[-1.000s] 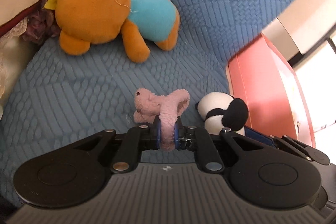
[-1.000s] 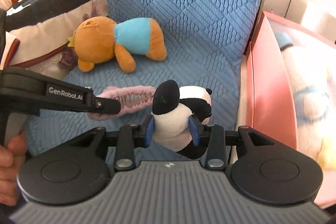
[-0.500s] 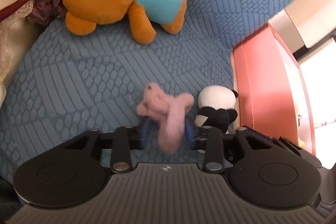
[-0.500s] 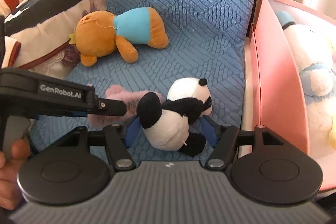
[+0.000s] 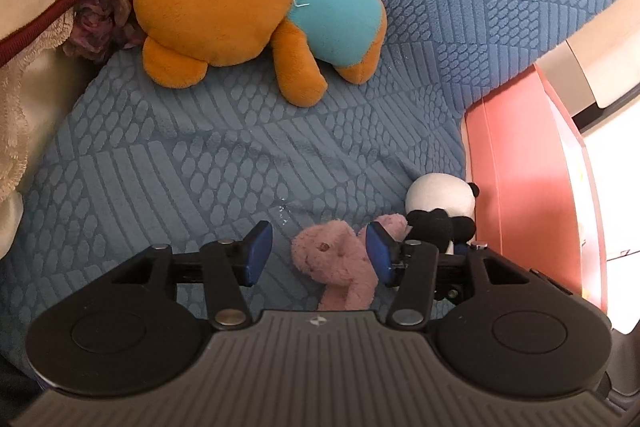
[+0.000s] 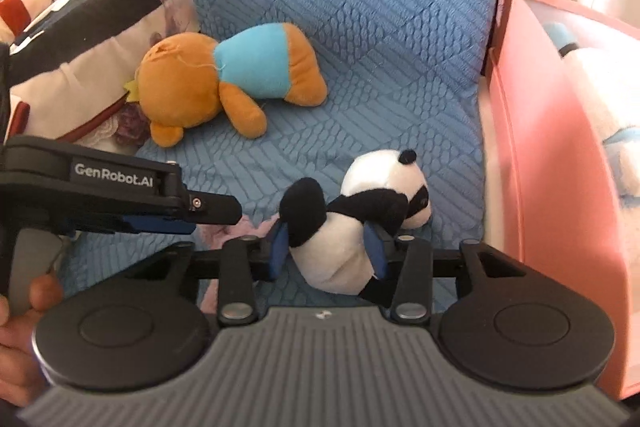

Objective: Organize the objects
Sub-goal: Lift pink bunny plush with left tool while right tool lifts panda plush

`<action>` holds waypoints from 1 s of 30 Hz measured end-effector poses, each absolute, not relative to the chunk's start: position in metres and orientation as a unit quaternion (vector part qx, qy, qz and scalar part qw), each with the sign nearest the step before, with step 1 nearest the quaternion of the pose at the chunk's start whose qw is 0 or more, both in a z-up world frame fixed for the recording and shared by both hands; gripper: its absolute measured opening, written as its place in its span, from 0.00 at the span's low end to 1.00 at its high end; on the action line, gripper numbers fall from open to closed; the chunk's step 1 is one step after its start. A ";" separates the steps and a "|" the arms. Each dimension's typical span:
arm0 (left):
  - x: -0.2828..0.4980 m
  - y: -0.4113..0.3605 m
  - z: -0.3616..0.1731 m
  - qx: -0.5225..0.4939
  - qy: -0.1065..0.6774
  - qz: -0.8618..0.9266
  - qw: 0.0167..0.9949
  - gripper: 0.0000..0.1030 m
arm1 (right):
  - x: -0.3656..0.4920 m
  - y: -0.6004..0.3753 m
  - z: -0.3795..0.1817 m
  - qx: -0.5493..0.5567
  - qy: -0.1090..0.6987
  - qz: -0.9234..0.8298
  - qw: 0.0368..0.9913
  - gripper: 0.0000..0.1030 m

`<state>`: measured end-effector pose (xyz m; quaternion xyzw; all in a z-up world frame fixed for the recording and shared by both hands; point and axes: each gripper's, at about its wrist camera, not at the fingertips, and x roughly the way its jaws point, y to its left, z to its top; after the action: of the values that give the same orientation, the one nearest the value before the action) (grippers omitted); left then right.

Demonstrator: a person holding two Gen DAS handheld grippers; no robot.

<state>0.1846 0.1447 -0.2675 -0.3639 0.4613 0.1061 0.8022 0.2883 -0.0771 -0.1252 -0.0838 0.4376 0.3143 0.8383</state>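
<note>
Item one, a small pink fuzzy plush animal (image 5: 340, 263), lies on the blue quilted seat cover (image 5: 224, 163) between the spread pads of my left tool (image 5: 318, 253), whose jaws have just been opening, the right pad touching it. Item two, a black-and-white plush panda (image 6: 352, 227), is pinched at its white belly by my right tool (image 6: 326, 247), which has just been closing, beside the pink plastic bin (image 6: 536, 163). Risk, as I judge it: the soft belly could squash and slip free on the lift, or the crowded tools could snag each other.
</note>
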 end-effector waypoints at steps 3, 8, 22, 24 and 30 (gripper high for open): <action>0.188 0.146 -0.269 -0.366 0.461 0.095 0.803 0.56 | 0.288 -0.080 -0.120 -0.084 0.428 0.310 0.845 0.31; 0.192 0.144 -0.268 -0.359 0.461 0.082 0.807 0.56 | 0.291 -0.087 -0.114 -0.081 0.421 0.301 0.852 0.28; 0.199 0.133 -0.271 -0.322 0.481 0.064 0.813 0.56 | 0.312 -0.099 -0.137 -0.038 0.478 0.280 0.832 0.60; 0.198 0.134 -0.270 -0.325 0.480 0.065 0.812 0.56 | 0.316 -0.098 -0.141 -0.032 0.482 0.276 0.831 0.60; 0.194 0.139 -0.272 -0.336 0.479 0.068 0.808 0.56 | 0.320 -0.094 -0.144 -0.024 0.481 0.289 0.827 0.53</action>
<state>0.1941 0.1390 -0.2722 -0.3361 0.4791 0.0678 0.8080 0.3200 -0.0937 -0.1436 -0.0237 0.4809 0.2889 0.8275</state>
